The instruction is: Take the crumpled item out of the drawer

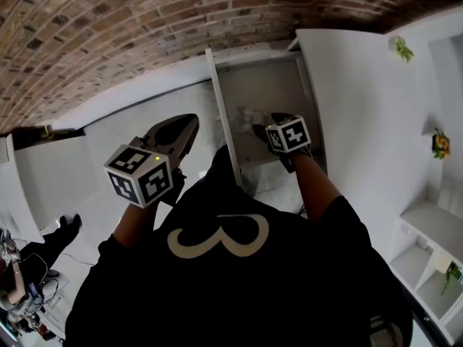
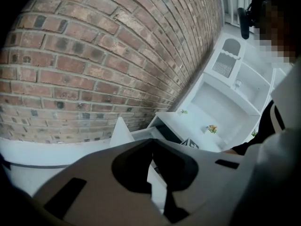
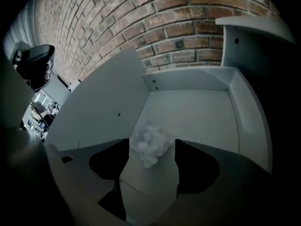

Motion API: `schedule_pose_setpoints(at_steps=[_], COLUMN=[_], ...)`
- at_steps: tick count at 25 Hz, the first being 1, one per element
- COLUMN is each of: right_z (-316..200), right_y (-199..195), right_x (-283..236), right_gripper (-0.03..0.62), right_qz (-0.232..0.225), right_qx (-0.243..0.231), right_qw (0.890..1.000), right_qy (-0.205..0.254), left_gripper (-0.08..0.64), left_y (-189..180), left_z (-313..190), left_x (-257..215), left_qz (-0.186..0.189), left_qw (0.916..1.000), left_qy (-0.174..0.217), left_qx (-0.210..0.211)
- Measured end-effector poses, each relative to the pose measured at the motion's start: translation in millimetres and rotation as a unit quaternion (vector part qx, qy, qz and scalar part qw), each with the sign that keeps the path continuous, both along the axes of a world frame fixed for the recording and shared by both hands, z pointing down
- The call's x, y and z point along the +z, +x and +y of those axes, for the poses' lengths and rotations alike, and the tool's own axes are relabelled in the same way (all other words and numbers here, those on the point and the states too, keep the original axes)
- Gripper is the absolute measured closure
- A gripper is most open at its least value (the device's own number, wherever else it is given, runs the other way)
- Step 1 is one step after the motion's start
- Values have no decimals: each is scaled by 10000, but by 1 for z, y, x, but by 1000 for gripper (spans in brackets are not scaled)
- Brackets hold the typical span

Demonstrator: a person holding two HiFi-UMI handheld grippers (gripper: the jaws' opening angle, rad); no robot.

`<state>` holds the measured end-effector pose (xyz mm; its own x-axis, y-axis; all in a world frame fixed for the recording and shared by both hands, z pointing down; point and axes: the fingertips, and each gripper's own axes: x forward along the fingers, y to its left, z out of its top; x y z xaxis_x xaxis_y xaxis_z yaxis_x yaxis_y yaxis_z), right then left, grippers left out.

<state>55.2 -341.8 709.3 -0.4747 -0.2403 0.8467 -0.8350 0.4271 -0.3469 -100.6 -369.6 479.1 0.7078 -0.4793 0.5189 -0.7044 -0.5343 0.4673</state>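
Drawer (image 3: 188, 109) stands open; the white crumpled item (image 3: 150, 145) lies on its floor, near the middle. The right gripper (image 3: 151, 141) is inside the drawer, its 2 fingers apart on either side of the item and not closed on it. The left gripper (image 2: 153, 142) hangs left of the drawer, fingers together, empty. Judged stage: approach made; grasp and lift-out remain.

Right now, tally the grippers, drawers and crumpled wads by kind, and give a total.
Grippers: 2, the left gripper and the right gripper
Drawers: 1, the drawer, open
Wads: 1, the wad, white, on the drawer floor
Total: 4
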Motion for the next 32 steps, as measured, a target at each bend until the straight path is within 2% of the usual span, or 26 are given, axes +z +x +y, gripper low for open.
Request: schedule_pose_setpoints(at_steps=[5,13,18,22,32], right_z=[-8,-12,-14,-14,-15], right_y=[2,-1,-1,0,2], right_x=[25,52,63,63,60], right_gripper=[284,290,344,370,417], right_qz=[-98,22,253,499,481], right_qx=[416,539,529,349,351], right_qw=[9985,9960,9959,9962,9966], right_qy=[-339,-708,-684,-617,-561], left_gripper=[557,557,557,557,557], left_y=[-6,-18,-27,-35,-35], left_z=[-6,-11,-15,-21,-17], left_x=[11,26,32,34,44], left_qz=[-56,-133,-170,-242,-292], left_qw=[10000,9997,9991,9988,9983], left_qy=[-54,-183,-261,-260,-393], left_qx=[-47,-128,-278,-326,-323])
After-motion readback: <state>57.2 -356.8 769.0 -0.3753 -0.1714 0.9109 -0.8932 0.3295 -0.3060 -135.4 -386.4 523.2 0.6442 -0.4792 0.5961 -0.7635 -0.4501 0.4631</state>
